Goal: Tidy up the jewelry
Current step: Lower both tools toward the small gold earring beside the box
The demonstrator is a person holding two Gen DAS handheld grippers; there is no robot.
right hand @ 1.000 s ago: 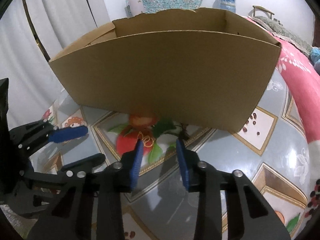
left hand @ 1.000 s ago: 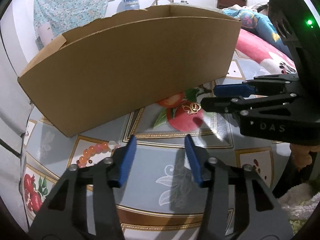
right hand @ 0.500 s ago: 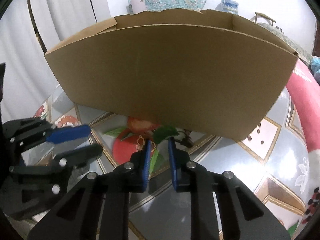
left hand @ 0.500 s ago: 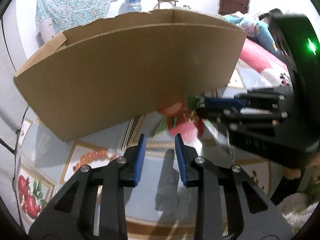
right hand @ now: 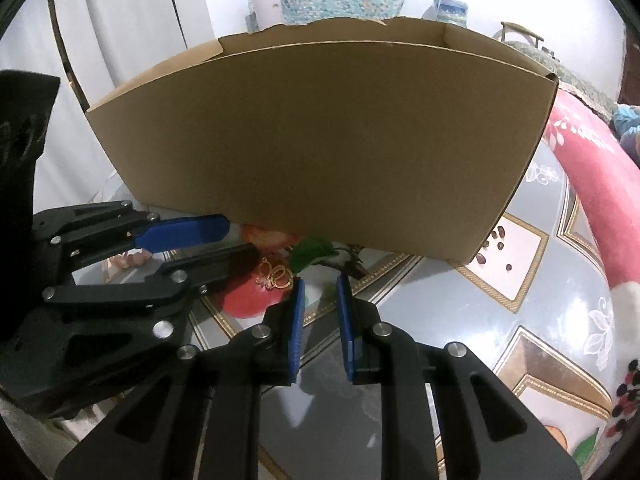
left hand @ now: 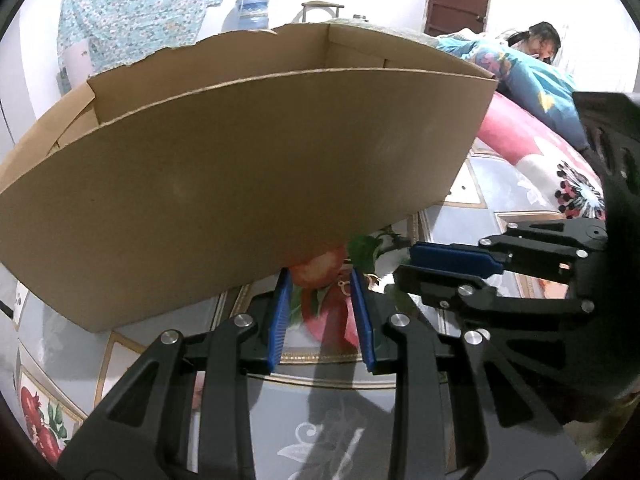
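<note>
Patterned tablecloth [right hand: 500, 360] carries a cardboard box [right hand: 320, 140]; gold earrings [right hand: 274, 274] lie just before it on a printed red fruit. Left gripper [left hand: 320, 312] has just narrowed, its part-open jaws framing them, gripping nothing. Right gripper [right hand: 320, 320], also just narrowed, stands beside them, empty.

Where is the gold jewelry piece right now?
The gold jewelry piece lies on the tablecloth's red fruit print, just in front of the cardboard box; in the right wrist view it sits between the two tongs' tips, gripped by neither.
</note>
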